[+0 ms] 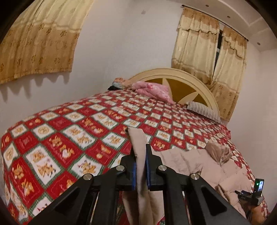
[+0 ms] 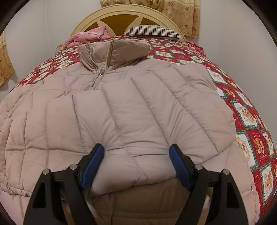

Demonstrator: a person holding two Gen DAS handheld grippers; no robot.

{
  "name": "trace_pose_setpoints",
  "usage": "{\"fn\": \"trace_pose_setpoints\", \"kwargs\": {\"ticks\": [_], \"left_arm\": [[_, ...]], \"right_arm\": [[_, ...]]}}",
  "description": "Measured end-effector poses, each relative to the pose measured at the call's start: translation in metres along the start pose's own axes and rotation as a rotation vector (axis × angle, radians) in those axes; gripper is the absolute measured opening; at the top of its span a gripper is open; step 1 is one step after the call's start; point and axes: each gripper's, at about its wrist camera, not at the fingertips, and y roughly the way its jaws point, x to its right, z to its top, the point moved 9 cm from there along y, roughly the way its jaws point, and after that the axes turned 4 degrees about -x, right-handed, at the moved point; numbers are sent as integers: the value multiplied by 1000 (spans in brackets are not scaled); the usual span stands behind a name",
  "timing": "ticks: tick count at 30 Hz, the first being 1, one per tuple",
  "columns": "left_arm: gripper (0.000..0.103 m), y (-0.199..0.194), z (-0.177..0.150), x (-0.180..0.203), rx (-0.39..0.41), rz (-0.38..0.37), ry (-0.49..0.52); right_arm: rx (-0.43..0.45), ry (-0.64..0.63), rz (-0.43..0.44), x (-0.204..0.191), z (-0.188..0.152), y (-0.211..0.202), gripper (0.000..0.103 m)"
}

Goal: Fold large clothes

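We held a beige quilted jacket [image 2: 131,110] spread front-up over the red patchwork bedspread [image 2: 249,121], its collar [image 2: 112,52] toward the cream headboard [image 2: 121,10] and its zip part open at the neck. One sleeve lay folded across the chest.

Our right gripper [image 2: 136,162] stood over the near end of that folded sleeve. Its blue pads [image 2: 93,166] were wide apart, one on either side of the puffed cuff end, which sat between them. Whether the pads pressed the fabric or only flanked it, we could not tell.

Our left gripper [image 1: 141,155] had its jaws drawn together on a narrow fold of the jacket's beige cloth, which rose between the blue pads [image 1: 134,174] and stood up past the fingertips. The rest of the garment hung away to the right and lay bunched on the bedspread [image 1: 52,138]. The right gripper's body [image 1: 251,193] showed at the lower right edge of that view.

A pink bundle [image 1: 152,90] and a striped pillow [image 1: 204,110] lay by the headboard [image 1: 173,72], well apart from both grippers.
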Motion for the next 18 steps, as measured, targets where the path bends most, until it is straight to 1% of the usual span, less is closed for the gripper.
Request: {"fn": "trace_pose_setpoints", "kwargs": {"ticks": [6, 9, 13, 17, 18], "left_arm": [[7, -7, 29, 34, 48, -16, 73], [7, -11, 43, 54, 68, -44, 93], [7, -14, 58, 92, 85, -109, 129], [7, -19, 69, 142, 104, -194, 176], [7, -20, 72, 163, 109, -224, 192]], "right_arm": [[1, 1, 1, 0, 0, 0, 81], [1, 1, 1, 0, 0, 0, 81], [6, 2, 9, -1, 0, 0, 81], [5, 1, 9, 0, 0, 0, 81], [6, 1, 9, 0, 0, 0, 81]]}}
